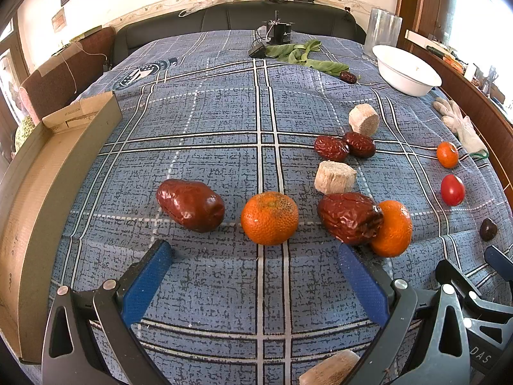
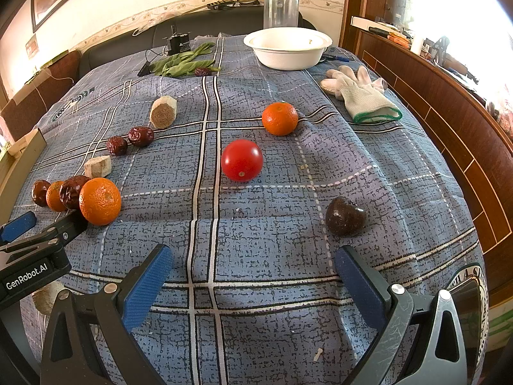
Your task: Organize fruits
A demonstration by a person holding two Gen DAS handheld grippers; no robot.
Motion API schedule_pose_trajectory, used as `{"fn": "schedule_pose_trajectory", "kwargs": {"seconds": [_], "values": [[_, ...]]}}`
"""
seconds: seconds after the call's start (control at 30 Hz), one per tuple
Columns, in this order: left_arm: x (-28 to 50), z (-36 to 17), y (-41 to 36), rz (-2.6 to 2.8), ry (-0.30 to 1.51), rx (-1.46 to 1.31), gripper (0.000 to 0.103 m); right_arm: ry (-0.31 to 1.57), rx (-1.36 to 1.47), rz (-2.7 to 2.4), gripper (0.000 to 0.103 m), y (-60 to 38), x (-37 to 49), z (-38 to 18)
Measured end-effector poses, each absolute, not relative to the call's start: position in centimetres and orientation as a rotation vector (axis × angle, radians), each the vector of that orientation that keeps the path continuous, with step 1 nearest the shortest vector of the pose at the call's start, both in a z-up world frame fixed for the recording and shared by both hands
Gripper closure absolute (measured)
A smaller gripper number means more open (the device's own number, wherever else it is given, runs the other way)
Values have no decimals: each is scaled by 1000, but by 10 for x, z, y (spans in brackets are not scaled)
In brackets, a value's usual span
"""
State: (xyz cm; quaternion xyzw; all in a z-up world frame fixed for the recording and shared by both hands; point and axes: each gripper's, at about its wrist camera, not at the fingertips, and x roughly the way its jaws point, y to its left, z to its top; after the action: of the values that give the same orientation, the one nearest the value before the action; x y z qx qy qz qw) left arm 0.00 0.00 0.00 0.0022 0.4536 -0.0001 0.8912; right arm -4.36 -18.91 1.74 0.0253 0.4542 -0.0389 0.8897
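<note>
Covering table: blue plaid cloth; white bowl far; sofa behind

A tabletop covered by a blue plaid cloth carries scattered produce: 3 orange tangerines, 1 glossy red tomato, a dark brown round fruit, several wrinkled red dates and pale cut stem chunks. At the far end lie a white bowl, green leaves and white knitted gloves.

"GenRobot.AI" on left tool body
</note>
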Motion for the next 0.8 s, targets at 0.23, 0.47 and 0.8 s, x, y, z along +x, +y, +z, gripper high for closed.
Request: {"fn": "schedule_pose_trajectory", "kwargs": {"seconds": [0.23,0.47,0.8], "values": [[0,0,0,0,941,5,0,943,52,-81,0,-189,-44,17],[0,0,1,-38,967,23,0,944,52,-81,0,-189,-44,17],[1,1,1,-83,985,51,0,998,74,-99,0,-189,-46,19]]}}
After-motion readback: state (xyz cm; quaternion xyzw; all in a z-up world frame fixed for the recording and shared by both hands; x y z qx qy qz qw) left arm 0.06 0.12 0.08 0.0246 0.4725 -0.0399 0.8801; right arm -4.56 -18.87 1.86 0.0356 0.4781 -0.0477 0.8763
